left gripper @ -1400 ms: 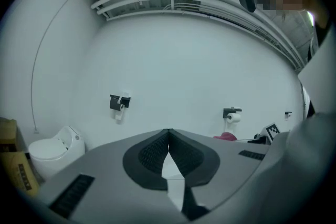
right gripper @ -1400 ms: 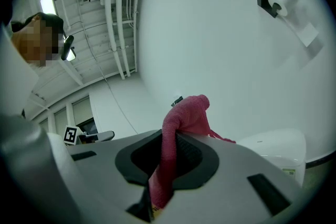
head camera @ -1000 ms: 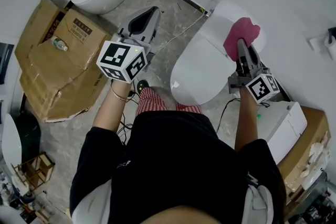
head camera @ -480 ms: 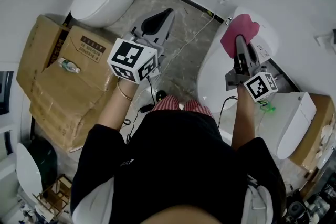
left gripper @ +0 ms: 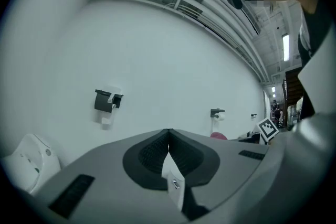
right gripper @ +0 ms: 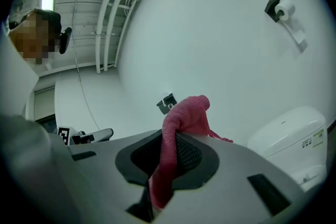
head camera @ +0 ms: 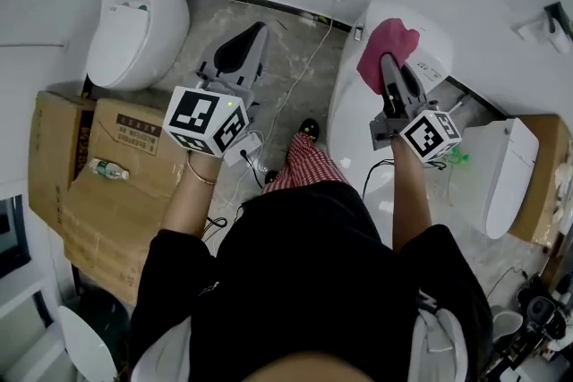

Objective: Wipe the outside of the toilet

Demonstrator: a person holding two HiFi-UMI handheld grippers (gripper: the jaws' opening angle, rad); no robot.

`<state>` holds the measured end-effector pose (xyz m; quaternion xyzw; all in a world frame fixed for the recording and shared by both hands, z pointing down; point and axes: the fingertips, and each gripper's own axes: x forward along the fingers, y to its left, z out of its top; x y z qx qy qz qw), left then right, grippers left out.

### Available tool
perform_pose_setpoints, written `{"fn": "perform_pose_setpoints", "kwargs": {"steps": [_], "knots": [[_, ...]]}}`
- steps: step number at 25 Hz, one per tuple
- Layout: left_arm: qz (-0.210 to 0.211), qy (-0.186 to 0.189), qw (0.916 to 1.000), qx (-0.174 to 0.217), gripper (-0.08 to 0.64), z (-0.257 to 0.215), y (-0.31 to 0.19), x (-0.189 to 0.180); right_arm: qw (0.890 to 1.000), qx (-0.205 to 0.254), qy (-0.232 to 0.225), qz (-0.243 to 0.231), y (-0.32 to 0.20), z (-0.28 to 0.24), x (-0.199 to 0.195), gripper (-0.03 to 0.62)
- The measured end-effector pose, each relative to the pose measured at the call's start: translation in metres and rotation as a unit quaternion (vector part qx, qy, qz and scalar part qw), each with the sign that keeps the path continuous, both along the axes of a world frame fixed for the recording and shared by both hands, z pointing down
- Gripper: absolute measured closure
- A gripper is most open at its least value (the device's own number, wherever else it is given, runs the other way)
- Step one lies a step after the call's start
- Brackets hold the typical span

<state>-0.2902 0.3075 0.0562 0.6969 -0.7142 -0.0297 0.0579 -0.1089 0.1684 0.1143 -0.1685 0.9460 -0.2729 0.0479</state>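
At the far left of the head view a white wall-side fixture (head camera: 134, 22) stands by the wall, with flattened cardboard boxes (head camera: 89, 201) below it and a plastic bottle (head camera: 106, 169) lying on them. Next comes the left gripper (head camera: 253, 38), held over the stone floor (head camera: 300, 36) well apart from any toilet. In its own view its jaws are pressed together with nothing between them, pointing at a bare white wall (left gripper: 157, 60). The person's checked trouser leg (head camera: 304, 164) shows at centre. To the right is the toilet (head camera: 354, 116), white, its rear end near the wall. The right gripper (head camera: 390, 69) hangs over that rear end, its jaws pinching a pink cloth (head camera: 385, 45) – the cloth bunches up past the tips. Whether the cloth touches the porcelain cannot be told. Farther right stands another white toilet (head camera: 501, 174).
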Motion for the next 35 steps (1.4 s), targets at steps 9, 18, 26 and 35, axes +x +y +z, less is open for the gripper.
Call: {"fn": "perform_pose_setpoints", "kwargs": {"steps": [9, 18, 26, 35], "knots": [[0.008, -0.007, 0.9995, -0.028, 0.551, 0.007, -0.108, -0.043, 0.997, -0.026, 0.044, 0.063, -0.123, 0.047, -0.022, 0.537], [0.071, -0.018, 0.9967, -0.034, 0.551, 0.025, -0.195, -0.041, 0.991, -0.067, 0.040, 0.105, -0.170, 0.081, -0.026, 0.537], [0.193, 0.057, 0.9785, -0.046, 0.551, 0.085, -0.286, -0.037, 0.981, -0.118, 0.056, 0.142, -0.176, 0.141, -0.104, 0.537], [0.251, 0.072, 0.9573, -0.124, 0.551, 0.187, -0.315, -0.092, 0.935, -0.195, 0.164, 0.245, -0.222, 0.282, -0.179, 0.537]]}}
